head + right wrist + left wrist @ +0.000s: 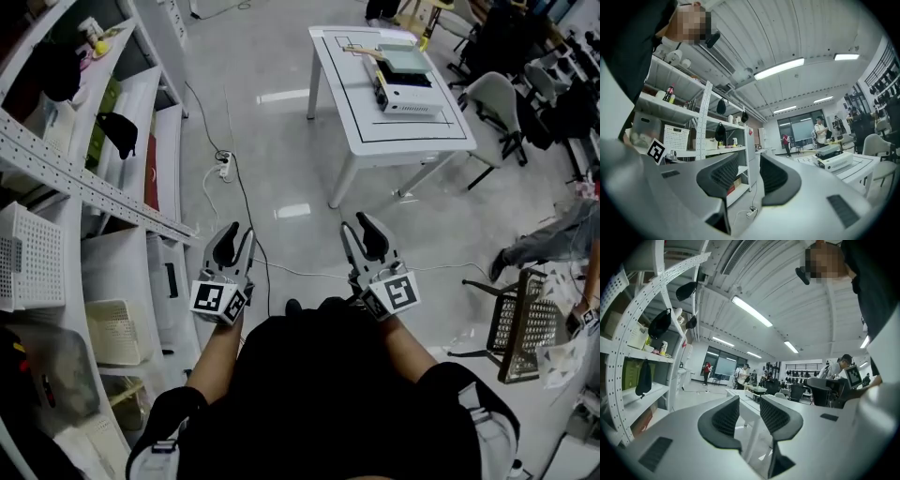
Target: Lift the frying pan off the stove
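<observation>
White table (412,133), frying pan (405,59) atop stove (412,97), shelved basket (34,258)

Head view steeply down, both gripper views level, sharing table (342,105)

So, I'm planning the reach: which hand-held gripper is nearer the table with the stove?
The right hand-held gripper: it is on the table's side, while the left one is further off, by the shelves.
</observation>
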The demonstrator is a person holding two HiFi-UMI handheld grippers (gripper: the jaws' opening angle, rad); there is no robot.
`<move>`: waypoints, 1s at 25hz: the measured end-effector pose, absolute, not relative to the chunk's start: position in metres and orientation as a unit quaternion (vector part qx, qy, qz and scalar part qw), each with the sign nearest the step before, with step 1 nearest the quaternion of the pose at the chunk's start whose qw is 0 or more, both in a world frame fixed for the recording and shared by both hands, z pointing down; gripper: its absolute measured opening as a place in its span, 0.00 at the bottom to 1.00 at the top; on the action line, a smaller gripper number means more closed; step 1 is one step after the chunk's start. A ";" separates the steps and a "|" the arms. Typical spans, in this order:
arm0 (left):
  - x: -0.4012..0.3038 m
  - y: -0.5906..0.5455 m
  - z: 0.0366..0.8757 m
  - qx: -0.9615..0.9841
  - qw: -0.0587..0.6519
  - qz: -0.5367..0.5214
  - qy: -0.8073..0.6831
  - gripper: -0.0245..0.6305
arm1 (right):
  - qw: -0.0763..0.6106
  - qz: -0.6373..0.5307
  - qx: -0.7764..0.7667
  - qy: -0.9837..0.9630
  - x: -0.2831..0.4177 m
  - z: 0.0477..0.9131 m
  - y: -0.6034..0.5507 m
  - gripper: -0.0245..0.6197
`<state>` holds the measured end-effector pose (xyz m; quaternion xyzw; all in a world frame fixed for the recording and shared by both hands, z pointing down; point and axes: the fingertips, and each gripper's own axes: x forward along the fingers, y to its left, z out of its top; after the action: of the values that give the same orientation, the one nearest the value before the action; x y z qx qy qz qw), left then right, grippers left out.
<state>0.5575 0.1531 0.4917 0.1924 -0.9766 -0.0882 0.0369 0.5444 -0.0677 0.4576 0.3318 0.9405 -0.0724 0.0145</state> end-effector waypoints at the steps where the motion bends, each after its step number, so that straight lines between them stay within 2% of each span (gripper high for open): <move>1: 0.547 0.157 0.492 0.193 0.038 -0.091 -0.976 0.24 | 0.016 -0.073 0.332 0.940 0.535 0.456 -0.061 0.26; 13: 0.433 0.200 0.513 0.176 0.053 -0.108 -0.977 0.24 | 0.009 -0.083 0.352 0.932 0.420 0.471 -0.016 0.26; 25: 0.232 0.191 0.461 0.223 0.039 -0.049 -0.973 0.24 | 0.021 -0.103 0.356 0.929 0.220 0.449 -0.010 0.26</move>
<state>0.2321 0.1911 0.4606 0.2230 -0.9728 -0.0493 0.0393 0.2196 -0.0104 0.4494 0.3555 0.9287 -0.1034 0.0214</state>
